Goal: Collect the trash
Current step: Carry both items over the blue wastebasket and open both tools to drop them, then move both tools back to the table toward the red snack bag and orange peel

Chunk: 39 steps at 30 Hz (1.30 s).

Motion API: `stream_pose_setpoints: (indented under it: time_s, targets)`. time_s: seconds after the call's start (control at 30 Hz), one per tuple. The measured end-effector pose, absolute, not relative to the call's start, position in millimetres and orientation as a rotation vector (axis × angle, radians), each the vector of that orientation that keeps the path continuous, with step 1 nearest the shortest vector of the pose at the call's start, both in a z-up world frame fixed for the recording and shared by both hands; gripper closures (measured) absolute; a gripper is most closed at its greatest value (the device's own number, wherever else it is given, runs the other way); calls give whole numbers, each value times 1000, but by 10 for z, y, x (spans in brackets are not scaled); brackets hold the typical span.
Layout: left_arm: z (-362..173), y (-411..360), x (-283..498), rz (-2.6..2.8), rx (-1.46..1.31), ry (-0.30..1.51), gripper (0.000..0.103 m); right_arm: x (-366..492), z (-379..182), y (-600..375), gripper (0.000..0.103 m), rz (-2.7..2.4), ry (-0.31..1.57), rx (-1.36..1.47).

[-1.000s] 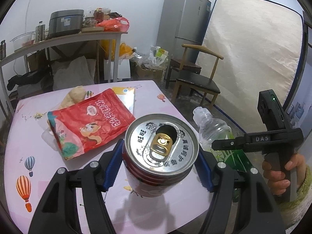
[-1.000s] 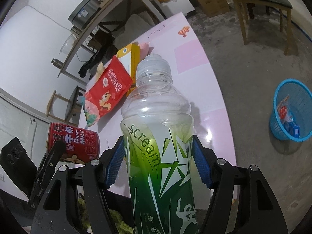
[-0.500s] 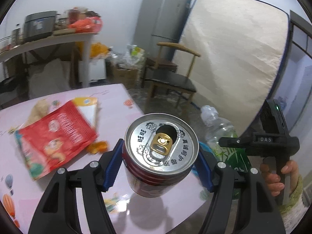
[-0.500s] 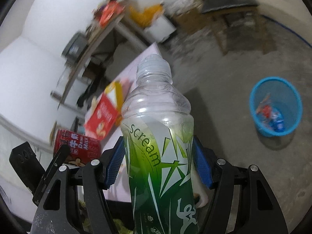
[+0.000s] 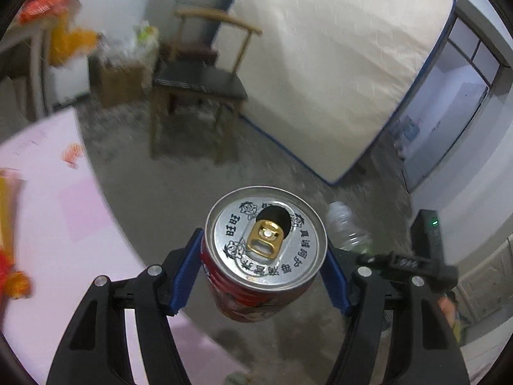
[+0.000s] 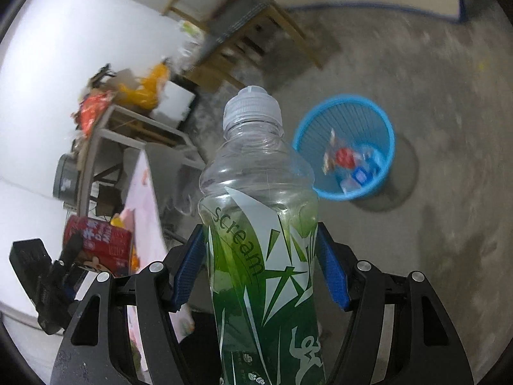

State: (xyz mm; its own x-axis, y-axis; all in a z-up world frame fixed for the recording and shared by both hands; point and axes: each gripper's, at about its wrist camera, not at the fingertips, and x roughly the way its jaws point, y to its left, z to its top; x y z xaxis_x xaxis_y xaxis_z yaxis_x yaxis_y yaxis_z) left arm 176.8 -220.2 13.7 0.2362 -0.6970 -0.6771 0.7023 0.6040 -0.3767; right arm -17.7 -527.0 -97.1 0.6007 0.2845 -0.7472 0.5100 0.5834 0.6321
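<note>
My left gripper is shut on a red drink can with an opened silver top, held in the air beyond the pink table's edge. My right gripper is shut on a clear plastic bottle with a green label and white cap. A blue mesh trash basket with several bits of trash inside stands on the floor beyond the bottle, up and to the right. The bottle's top and the right gripper's body show in the left wrist view; the can shows at the left of the right wrist view.
A wooden chair stands on the concrete floor ahead. A mattress leans on the wall behind it. A red snack wrapper lies on the pink table at far left. A cluttered side table stands by the wall.
Both grippers have swung right, away from the table and toward the floor, carrying the can and the bottle. The blue basket has come closer to the centre of the right wrist view.
</note>
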Motion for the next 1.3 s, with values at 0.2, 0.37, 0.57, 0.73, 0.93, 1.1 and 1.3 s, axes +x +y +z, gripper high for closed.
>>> stream_pose_setpoints:
  time_s: [0.2, 0.37, 0.57, 0.73, 0.93, 1.1, 1.3]
  targets:
    - [-190, -2999, 2105, -988, -8, 1072, 37, 377, -1428, -5677, 39, -160, 1016, 1066]
    - [-264, -3362, 2448, -910, -17, 1089, 28, 943, -1934, -6112, 35, -256, 1041, 1122]
    - [-190, -2911, 2409, -901, -39, 1040, 28, 954, -2443, -6105, 36, -326, 1106, 1159]
    - [-61, -2433, 2349, -881, -69, 993, 28, 810, -2580, -6044, 39, -348, 1143, 1150]
    - [46, -2039, 2255, -864, -108, 953, 28, 703, -2550, -6028, 40, -363, 1157, 1122]
    - [176, -1612, 2134, -848, -153, 903, 28, 595, -2413, -5976, 40, -367, 1133, 1079]
    - [332, -820, 1857, -772, -158, 819, 28, 525, -1886, -5707, 35, -306, 1036, 959]
